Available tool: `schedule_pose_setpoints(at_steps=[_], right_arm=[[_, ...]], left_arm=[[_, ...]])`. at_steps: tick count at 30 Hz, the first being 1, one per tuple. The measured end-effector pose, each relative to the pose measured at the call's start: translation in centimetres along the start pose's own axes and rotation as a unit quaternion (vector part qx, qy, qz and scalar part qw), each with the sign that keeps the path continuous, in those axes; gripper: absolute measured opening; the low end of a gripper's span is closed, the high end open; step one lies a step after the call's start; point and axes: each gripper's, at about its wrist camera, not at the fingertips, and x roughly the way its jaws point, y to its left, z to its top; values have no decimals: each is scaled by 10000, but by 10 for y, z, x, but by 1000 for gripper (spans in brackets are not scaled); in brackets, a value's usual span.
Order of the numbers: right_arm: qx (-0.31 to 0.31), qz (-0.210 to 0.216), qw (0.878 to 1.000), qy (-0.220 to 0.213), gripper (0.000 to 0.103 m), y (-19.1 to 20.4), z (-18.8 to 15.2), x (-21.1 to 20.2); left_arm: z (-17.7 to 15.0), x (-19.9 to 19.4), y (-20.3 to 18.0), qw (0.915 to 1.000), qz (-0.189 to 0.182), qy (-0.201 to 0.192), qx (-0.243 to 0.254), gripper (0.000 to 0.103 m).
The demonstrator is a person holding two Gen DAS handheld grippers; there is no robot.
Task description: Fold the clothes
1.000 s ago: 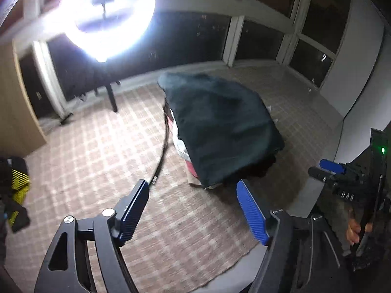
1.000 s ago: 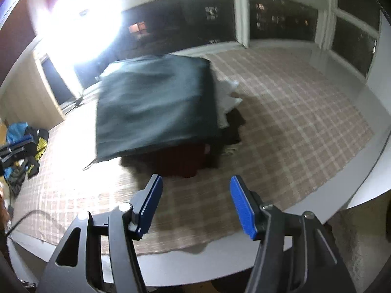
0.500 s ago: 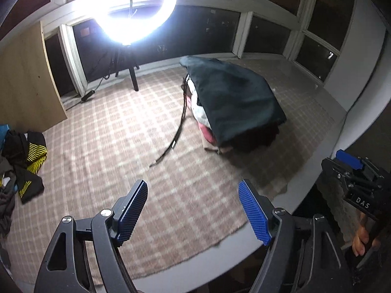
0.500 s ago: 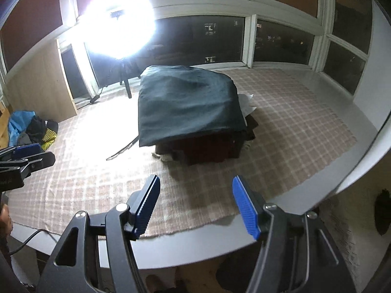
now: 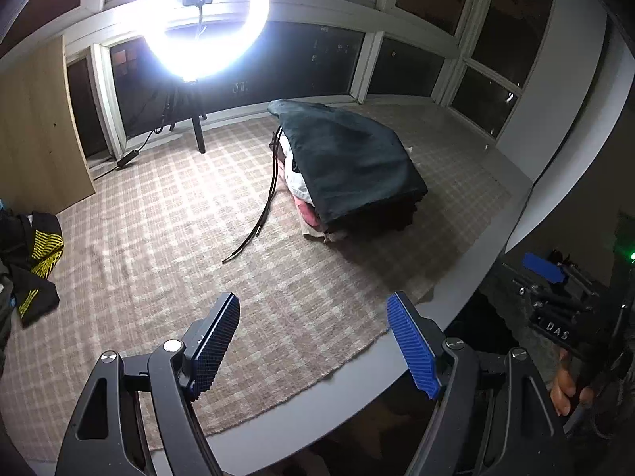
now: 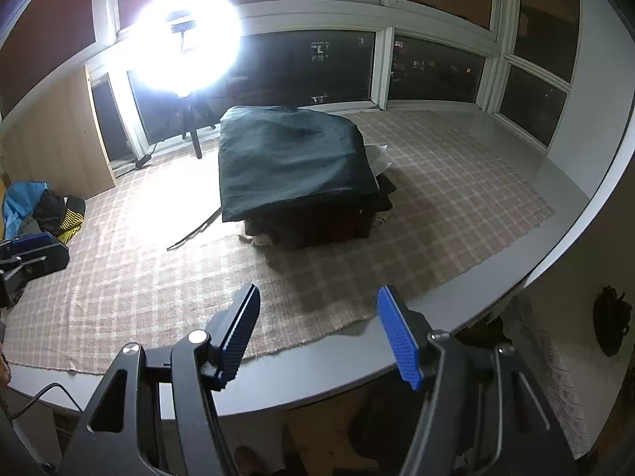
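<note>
A grey counter (image 5: 468,289) stands before dark windows, covered by a checked cloth (image 5: 166,246). A lit ring lamp (image 5: 206,20) on a tripod stands at the far edge. A stack of folded clothes (image 6: 317,214), topped by a dark garment (image 6: 293,166), lies mid-counter; a black cord (image 5: 262,214) trails from it. Unfolded clothes (image 5: 35,261) lie at the left edge. The left hand-held gripper (image 5: 313,341) and right hand-held gripper (image 6: 319,333) hang above the near edge, jaws apart, grasping nothing, well apart from the stack.

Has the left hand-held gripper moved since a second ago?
Yes. The left hand-held gripper has pulled back from the clothes pile, toward the table edge.
</note>
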Motion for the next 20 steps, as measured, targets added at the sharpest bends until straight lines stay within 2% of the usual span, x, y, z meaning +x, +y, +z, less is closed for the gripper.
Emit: schedule_pose_setpoints(at_steps=[2, 6, 13, 15, 18, 20], right_arm=[[-20, 0, 10000, 7, 61, 1, 0, 0], [-5, 50, 10000, 12, 61, 1, -2, 0], [-2, 41, 10000, -4, 61, -1, -1, 2], [10, 45, 10000, -18, 61, -1, -2, 2], [-7, 8, 10000, -40, 61, 0, -2, 2], [-32, -6, 10000, -41, 61, 1, -3, 2]], left_arm=[[-1, -1, 1, 10000, 18, -39, 1, 75], [-5, -12, -4, 9982, 267, -470, 239, 75], [-3, -3, -6, 9998, 150, -116, 97, 77], [-3, -2, -8, 9997, 197, -76, 111, 83], [-3, -11, -11, 9992, 264, -244, 155, 102], [-3, -18, -13, 9990, 104, -380, 199, 102]])
